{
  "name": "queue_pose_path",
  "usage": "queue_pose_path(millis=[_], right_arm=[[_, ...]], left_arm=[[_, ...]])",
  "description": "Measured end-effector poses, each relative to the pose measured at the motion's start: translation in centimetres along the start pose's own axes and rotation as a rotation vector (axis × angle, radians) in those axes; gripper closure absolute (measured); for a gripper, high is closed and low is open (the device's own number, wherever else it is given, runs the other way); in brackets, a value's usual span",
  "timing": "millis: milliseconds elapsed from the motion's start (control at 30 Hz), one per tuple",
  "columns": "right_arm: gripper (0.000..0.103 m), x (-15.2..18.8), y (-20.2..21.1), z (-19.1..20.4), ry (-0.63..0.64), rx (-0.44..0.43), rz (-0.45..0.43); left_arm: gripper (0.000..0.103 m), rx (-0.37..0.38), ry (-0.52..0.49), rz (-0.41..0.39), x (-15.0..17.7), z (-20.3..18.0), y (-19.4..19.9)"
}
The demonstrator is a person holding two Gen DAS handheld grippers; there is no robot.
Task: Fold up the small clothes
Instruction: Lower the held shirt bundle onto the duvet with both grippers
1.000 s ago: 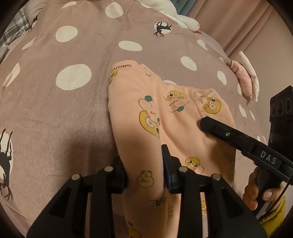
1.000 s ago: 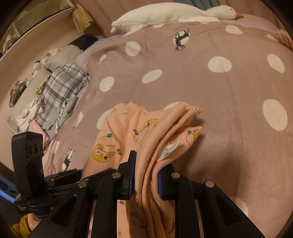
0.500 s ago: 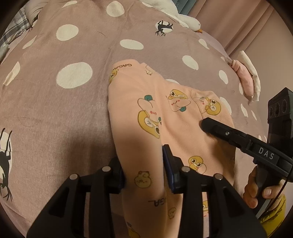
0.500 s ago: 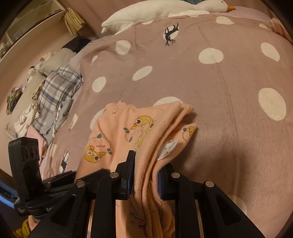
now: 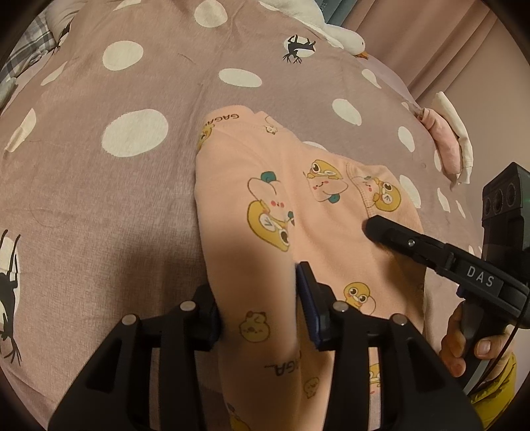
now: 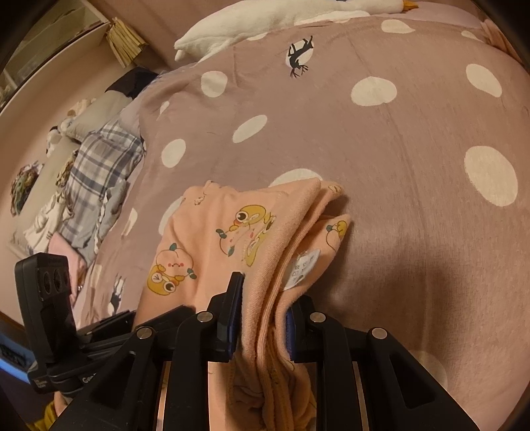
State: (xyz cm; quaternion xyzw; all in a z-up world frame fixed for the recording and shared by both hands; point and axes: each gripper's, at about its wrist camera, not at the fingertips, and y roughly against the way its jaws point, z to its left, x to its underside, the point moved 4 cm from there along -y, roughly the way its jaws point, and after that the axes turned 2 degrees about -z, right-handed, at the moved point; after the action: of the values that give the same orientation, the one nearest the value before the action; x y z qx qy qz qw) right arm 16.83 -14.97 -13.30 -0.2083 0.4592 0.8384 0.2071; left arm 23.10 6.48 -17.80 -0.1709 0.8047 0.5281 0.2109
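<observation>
The left gripper [image 5: 261,298] has just been opening, slackening around the peach cartoon-print cotton garment [image 5: 298,205]; the right gripper [image 6: 261,318] pinches its folded edge, near the spotted mauve blanket's [image 6: 414,139] front edge.

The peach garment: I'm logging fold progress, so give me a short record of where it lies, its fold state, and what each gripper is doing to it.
garment: peach garment with cartoon prints, folded into layers
surface: polka-dot blanket
left gripper: jaws have just been opening; a fold of the garment still sits between them, no longer clearly pinched
right gripper: shut on the bunched layered edge
care label: showing at the edge by the right gripper
nearby: goose plush, plaid cloth
</observation>
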Motion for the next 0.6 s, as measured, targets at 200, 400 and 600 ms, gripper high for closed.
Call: queue_pose_path(millis=[200, 400, 600], right_arm=[[0.082, 0.06, 0.03, -0.14, -0.007, 0.002, 0.001], [0.082, 0.23, -0.01, -0.34, -0.021, 0.0, 0.004], [0.081, 0.3, 0.02, -0.41, -0.031, 0.0, 0.005]], left_arm=[[0.058, -0.005, 0.001, 0.001, 0.12, 0.25, -0.08], [0.054, -0.015, -0.002, 0.001, 0.0, 0.25, -0.16], [0.051, -0.022, 0.0, 0.005, -0.07, 0.33, -0.16]])
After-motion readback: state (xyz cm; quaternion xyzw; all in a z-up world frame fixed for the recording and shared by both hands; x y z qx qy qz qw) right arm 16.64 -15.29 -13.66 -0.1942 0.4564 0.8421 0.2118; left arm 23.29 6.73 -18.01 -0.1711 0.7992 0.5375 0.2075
